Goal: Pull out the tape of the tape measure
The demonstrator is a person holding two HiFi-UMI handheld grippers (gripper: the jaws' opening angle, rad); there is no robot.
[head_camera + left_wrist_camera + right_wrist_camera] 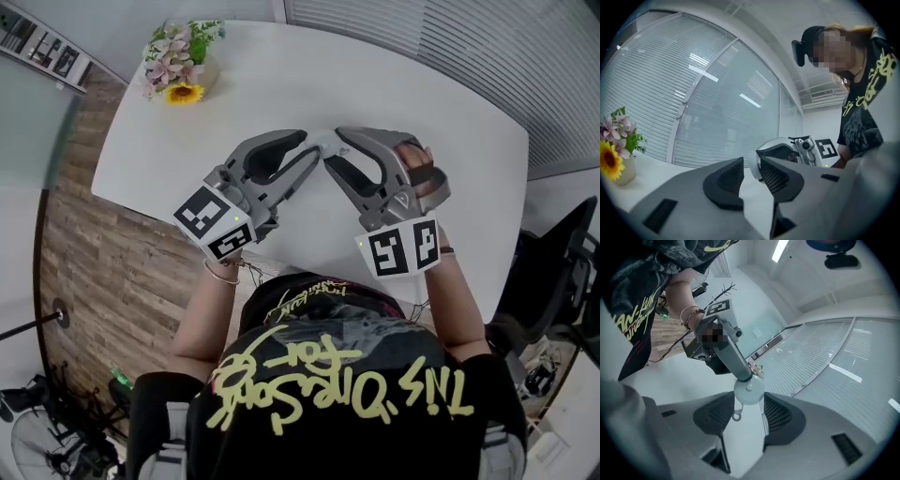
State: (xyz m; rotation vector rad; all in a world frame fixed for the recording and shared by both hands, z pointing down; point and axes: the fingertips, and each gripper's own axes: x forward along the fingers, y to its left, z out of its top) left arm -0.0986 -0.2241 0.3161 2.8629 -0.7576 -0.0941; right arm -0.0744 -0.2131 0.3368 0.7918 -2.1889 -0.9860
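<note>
The tape measure [749, 389] is a small round white disc with a little metal ring [736, 416] hanging under it. My right gripper [749, 397] is shut on it, one pad on each side of the disc. In the left gripper view the disc's edge [756, 165] shows just past the tips of my left gripper [751, 169], whose pads stand a little apart with light between them. The left gripper's fingers [735, 361] reach the top of the disc. In the head view both grippers [319, 155] [330, 159] meet tip to tip above the white table [394, 84], hiding most of the disc.
A vase of flowers [180, 64] with a sunflower stands at the table's far left corner. A black chair [562, 272] is at the right, wooden floor [103, 272] at the left. Window blinds [708, 93] run behind the table.
</note>
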